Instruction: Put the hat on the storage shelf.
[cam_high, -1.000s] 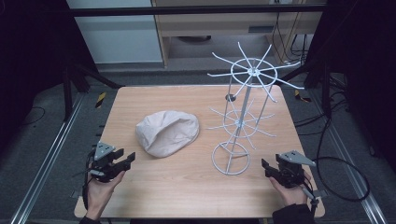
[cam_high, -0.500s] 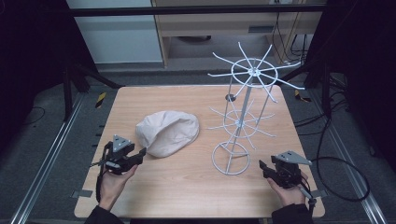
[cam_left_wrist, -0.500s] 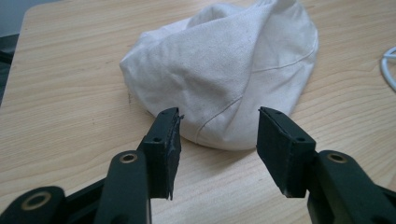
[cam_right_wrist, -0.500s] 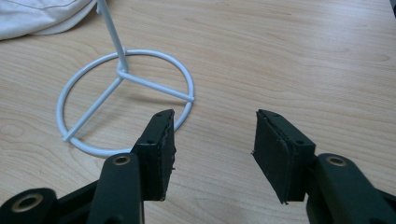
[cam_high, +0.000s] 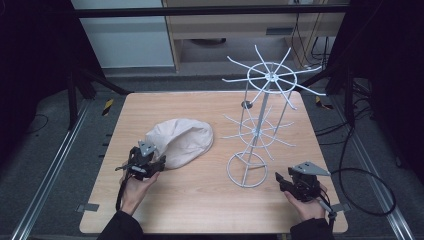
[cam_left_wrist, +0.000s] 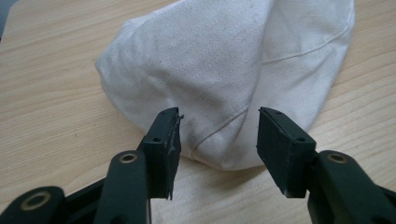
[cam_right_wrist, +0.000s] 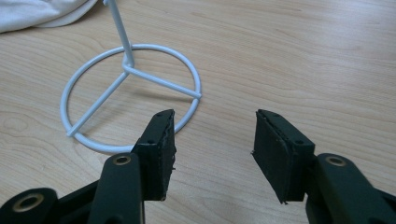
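Note:
A cream cloth cap (cam_high: 181, 141) lies on the wooden table (cam_high: 210, 205), left of centre. My left gripper (cam_high: 150, 164) is open right at the cap's near edge. In the left gripper view the cap (cam_left_wrist: 233, 70) lies just beyond my open left gripper (cam_left_wrist: 217, 140), its hem low between the two jaws. A white wire rack (cam_high: 260, 120) with radiating arms stands right of centre on a ring base (cam_high: 247, 170). My right gripper (cam_high: 282, 181) rests open near the table's front right. The ring base (cam_right_wrist: 130, 93) shows ahead of the open right gripper (cam_right_wrist: 215, 149), nothing between its jaws.
A small dark disc (cam_high: 246, 104) sits on the table behind the rack. Black cables trail off the table's right side. Dark frame legs stand at both back corners, and a cabinet stands beyond the far edge.
My left gripper has moved forward and right, from the table's front left up to the cap's edge. The right gripper has hardly shifted.

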